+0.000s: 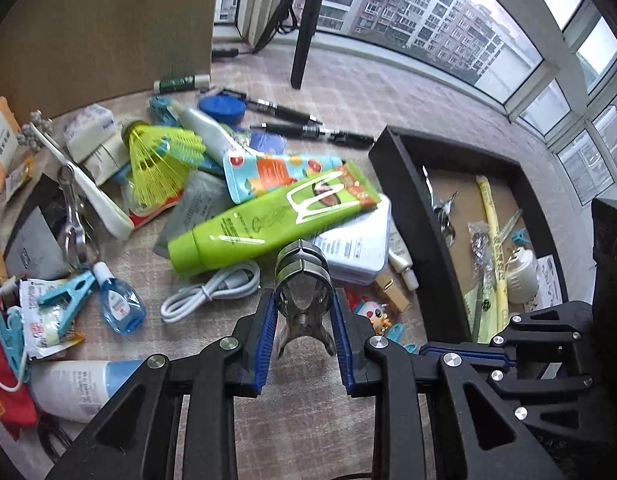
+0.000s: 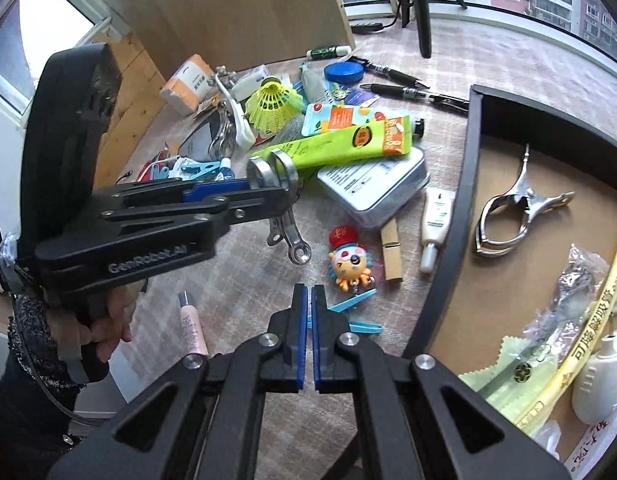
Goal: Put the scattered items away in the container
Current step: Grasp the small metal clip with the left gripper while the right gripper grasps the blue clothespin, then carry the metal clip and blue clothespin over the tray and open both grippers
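Left gripper (image 1: 304, 312) pinches a metal clip (image 1: 304, 284), lifted above the clutter left of the black container (image 1: 408, 184). Right gripper (image 2: 309, 300) pressed together, empty, over a blue peg (image 2: 358, 312) near the octopus toy (image 2: 348, 266).

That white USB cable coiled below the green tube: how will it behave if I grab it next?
The white USB cable lies in loose loops held by a tie at one point, so it is probably floppy and will dangle from the pinch. It looks light. The smooth sheath may slip; gripping near the tie seems safer, since loose ends could drag the blue dropper bottle.
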